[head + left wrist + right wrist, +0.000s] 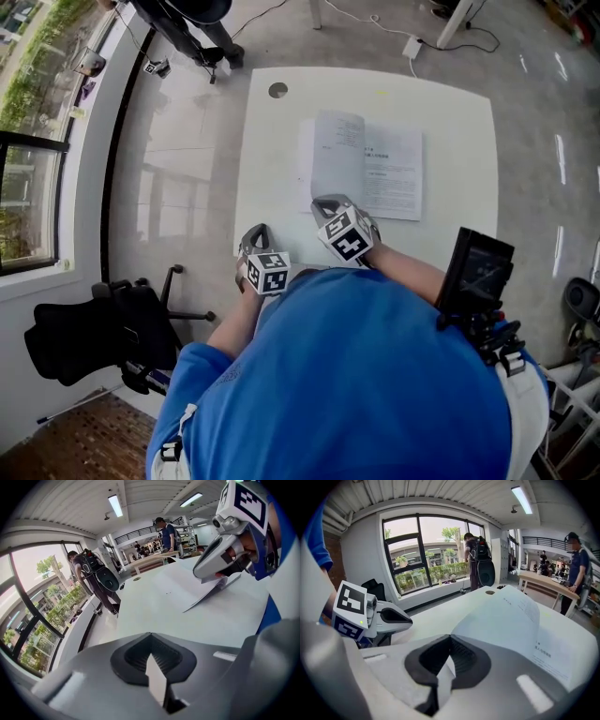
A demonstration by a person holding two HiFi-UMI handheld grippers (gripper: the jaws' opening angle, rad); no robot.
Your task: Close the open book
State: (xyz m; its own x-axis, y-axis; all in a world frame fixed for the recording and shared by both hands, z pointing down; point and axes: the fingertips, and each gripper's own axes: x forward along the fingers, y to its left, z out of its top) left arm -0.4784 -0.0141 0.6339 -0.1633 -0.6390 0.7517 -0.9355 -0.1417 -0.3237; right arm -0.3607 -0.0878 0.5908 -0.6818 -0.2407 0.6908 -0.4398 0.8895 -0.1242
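Paper book [389, 173]: light, floppy, thin | probably grab raised left page's edge | left gripper [255, 234], right gripper [330, 204] both shut, empty

Polished grey floor [178, 178], tall windows [426, 550], ceiling strip lights [115, 506].

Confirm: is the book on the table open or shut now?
Open. The white printed-page book lies spread on the white square table, text pages facing up, one leaf arching above the rest.
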